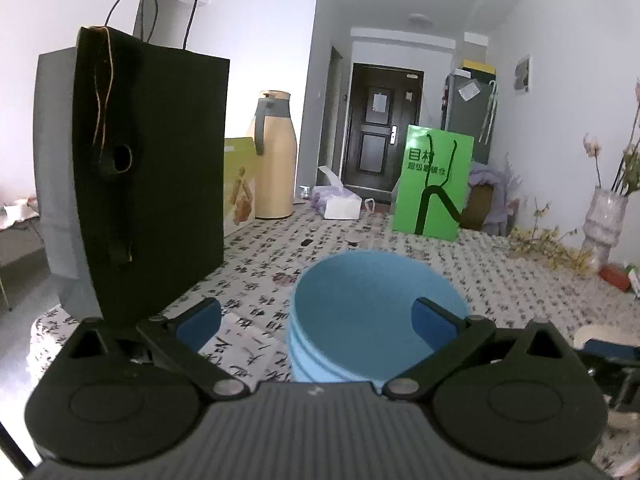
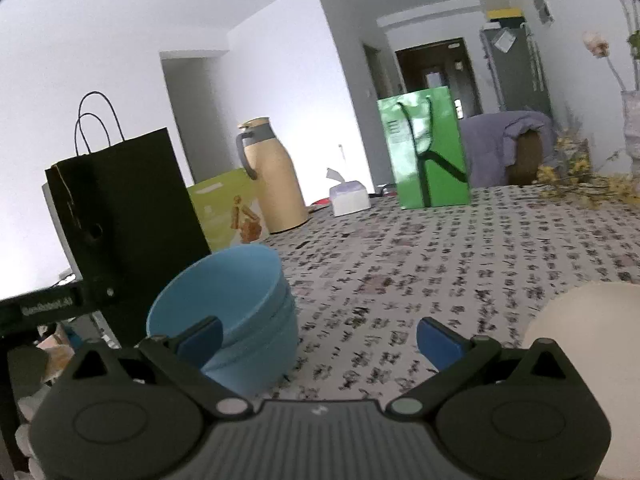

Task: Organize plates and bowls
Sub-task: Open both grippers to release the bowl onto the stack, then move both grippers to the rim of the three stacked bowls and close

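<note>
A stack of blue bowls (image 1: 368, 320) stands on the patterned tablecloth (image 1: 520, 280), tilted, close in front of my left gripper (image 1: 316, 320). That gripper is open, its right finger over the bowl's inside and its left finger outside the rim. In the right wrist view the same stack (image 2: 236, 308) sits at the left. My right gripper (image 2: 320, 336) is open and empty, its left finger (image 2: 200, 338) in front of the bowl's rim. A cream plate or bowl (image 2: 592, 360) lies at the lower right, partly hidden by the gripper body.
A black paper bag (image 1: 152, 168) stands close at the left. Behind it are a yellow-green box (image 1: 240, 188), a beige thermos jug (image 1: 276, 160), a tissue pack (image 1: 340, 202) and a green bag (image 1: 432, 184). A vase (image 1: 604, 220) with yellow twigs stands at the right.
</note>
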A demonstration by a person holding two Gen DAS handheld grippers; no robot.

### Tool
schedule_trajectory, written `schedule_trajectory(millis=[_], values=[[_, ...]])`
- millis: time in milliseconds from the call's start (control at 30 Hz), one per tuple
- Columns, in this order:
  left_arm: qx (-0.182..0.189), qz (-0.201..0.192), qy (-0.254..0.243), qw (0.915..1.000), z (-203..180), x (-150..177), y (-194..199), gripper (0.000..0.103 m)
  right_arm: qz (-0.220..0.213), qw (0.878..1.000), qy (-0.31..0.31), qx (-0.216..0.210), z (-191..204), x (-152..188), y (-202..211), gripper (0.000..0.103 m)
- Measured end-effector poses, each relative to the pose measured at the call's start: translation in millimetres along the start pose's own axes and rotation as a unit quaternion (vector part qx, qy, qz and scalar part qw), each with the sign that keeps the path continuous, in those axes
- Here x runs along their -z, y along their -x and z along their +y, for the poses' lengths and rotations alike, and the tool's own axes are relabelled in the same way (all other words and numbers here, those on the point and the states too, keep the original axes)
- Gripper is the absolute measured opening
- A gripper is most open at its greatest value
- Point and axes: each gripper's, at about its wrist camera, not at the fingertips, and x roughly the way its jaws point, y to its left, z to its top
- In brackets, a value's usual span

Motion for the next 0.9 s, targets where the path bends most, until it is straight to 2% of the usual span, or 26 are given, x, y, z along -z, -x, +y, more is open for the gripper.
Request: schedule_trajectory(millis=[100, 233, 333, 400, 667, 900], values=[[0.019, 0.008, -0.009, 0.9997, 3, 6, 1, 0.103, -0.005, 1.000, -0.006, 0.018, 1, 10, 9, 0.103], [0.040, 0.041, 0.010, 0.9983, 15, 6, -8, 0.103, 0.006, 0.998, -0.007, 0.058, 11, 23, 14, 0.103], [0.049, 0.048, 0.023, 0.9974, 24, 3, -15, 0.103, 0.039, 0.998, -0.016, 0.044, 15, 29, 10, 0.103], [0.059, 0.051, 0.028, 0.9966, 29, 2, -20, 0.103, 0.050, 0.998, -0.005, 0.049, 19, 29, 6, 0.103], [0.079, 0.075, 0.026, 0.9937, 45, -4, -44, 0.103, 0.051, 0.998, 0.000, 0.033, 24, 6, -25, 0.103], [0.094, 0.100, 0.021, 0.9903, 49, -11, -74, 0.103, 0.077, 0.997, -0.011, 0.022, 27, -5, -61, 0.103]])
